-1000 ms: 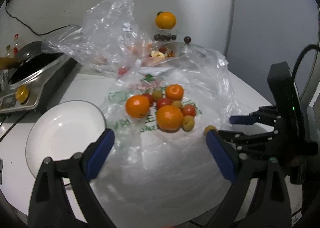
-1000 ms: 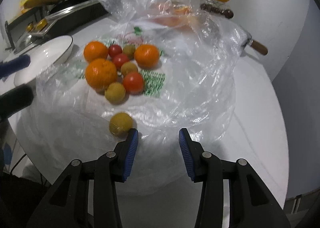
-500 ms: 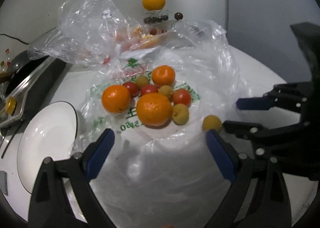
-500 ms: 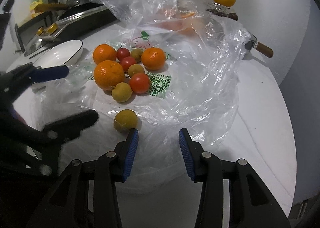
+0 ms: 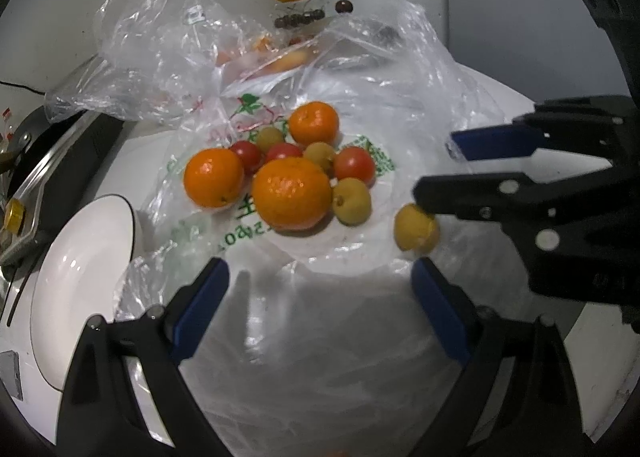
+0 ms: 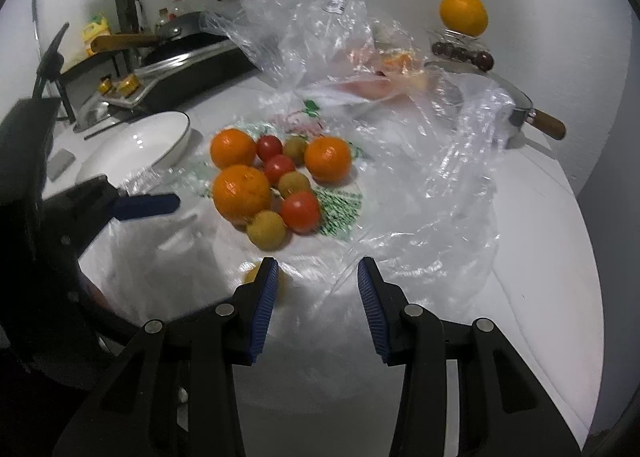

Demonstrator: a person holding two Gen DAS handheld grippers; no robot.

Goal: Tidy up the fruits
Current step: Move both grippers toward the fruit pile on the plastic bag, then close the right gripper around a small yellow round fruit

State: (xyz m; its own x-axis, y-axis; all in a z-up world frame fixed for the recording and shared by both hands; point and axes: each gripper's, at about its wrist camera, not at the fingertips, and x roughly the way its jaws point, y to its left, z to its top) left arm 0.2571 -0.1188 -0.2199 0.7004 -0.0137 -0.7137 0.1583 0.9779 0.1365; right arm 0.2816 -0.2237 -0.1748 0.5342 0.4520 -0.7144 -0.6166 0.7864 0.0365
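Fruit pile [image 5: 288,173] on flattened plastic bag [image 5: 320,337], just beyond wide-open, empty left gripper [image 5: 316,309], stray yellow-green fruit [image 5: 414,227] outside left finger of partly open, empty right gripper [image 6: 316,297], white bowl [image 5: 80,277] at left.

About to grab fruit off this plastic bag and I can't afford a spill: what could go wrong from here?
1. The loose yellow fruit sits apart from the pile beside the right hand-held gripper; a nudge could roll it away.
2. The crinkled plastic bag under everything could snag in the open left hand-held gripper, dragging the fruit pile.
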